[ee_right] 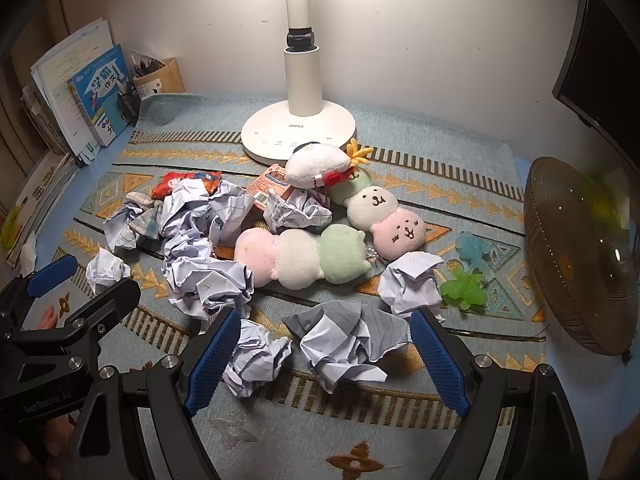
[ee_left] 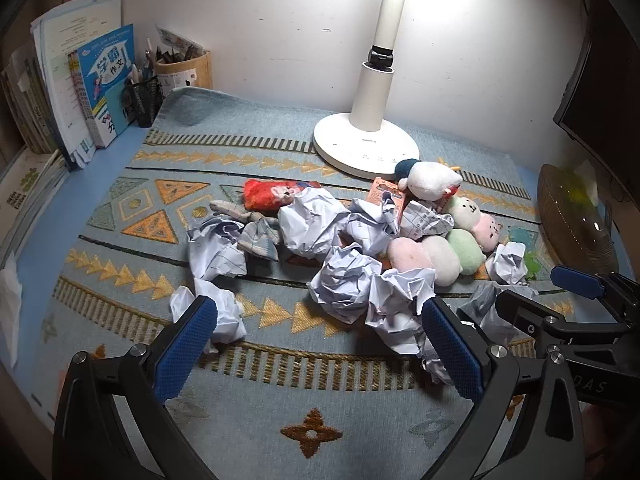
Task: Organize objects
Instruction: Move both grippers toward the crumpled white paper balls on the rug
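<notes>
Several crumpled paper balls (ee_left: 344, 284) lie heaped mid-mat with a red snack packet (ee_left: 268, 194), an orange carton (ee_left: 386, 194), checked cloth (ee_left: 258, 236) and plush toys. My left gripper (ee_left: 320, 320) stands open above the near edge of the heap, nothing between its fingers. In the right wrist view, my right gripper (ee_right: 326, 334) is open around a flattened crumpled paper (ee_right: 352, 340); another ball (ee_right: 256, 354) lies by its left finger. A three-lobed plush (ee_right: 304, 258), a second dumpling plush (ee_right: 380, 212) and a white plush (ee_right: 320, 168) lie beyond.
A white lamp base (ee_left: 366, 144) stands at the back. Books (ee_left: 92, 80) and pen holders (ee_left: 184, 68) line the back left. A brown fan (ee_right: 580, 256) sits at the right, with blue and green jelly toys (ee_right: 466, 284) beside it. A dark monitor (ee_right: 600, 64) hangs upper right.
</notes>
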